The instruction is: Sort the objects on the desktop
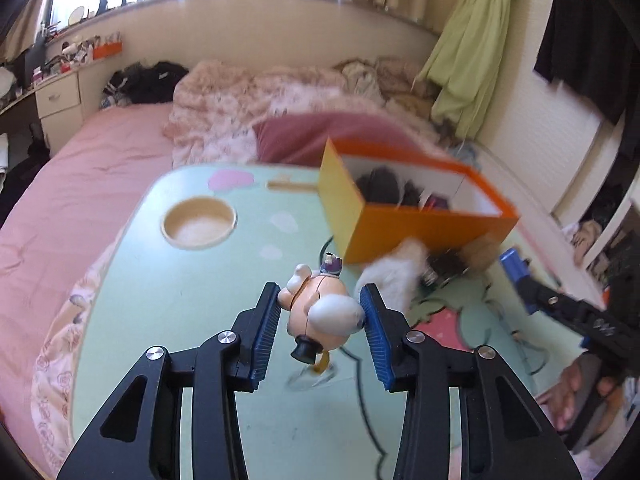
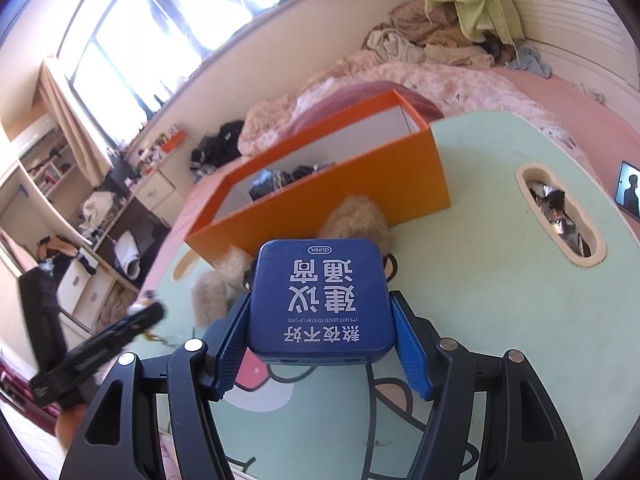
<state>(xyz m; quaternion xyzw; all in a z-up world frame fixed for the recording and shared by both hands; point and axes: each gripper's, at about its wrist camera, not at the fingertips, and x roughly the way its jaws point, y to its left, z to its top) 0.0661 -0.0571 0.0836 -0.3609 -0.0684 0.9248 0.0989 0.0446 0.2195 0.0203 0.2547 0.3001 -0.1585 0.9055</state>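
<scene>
Tongs on my left (image 1: 320,316) pinch a small peach figurine (image 1: 320,308) at centre frame, lifted off the green counter (image 1: 160,300); my right tongs (image 2: 320,320) clamp a blue tin (image 2: 320,300). Both should go into the orange box (image 1: 420,228), upper right. I think I should carry the figurine level, clear the box wall, then let go low inside.

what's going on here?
A person is sorting things on a green lap table with two handheld grippers. The left gripper has a small toy figure between its fingers, apparently gripped and lifted. The right gripper is shut on a blue tin. An open orange box, already holding a few items, sits just beyond, with fluffy items against it.
</scene>
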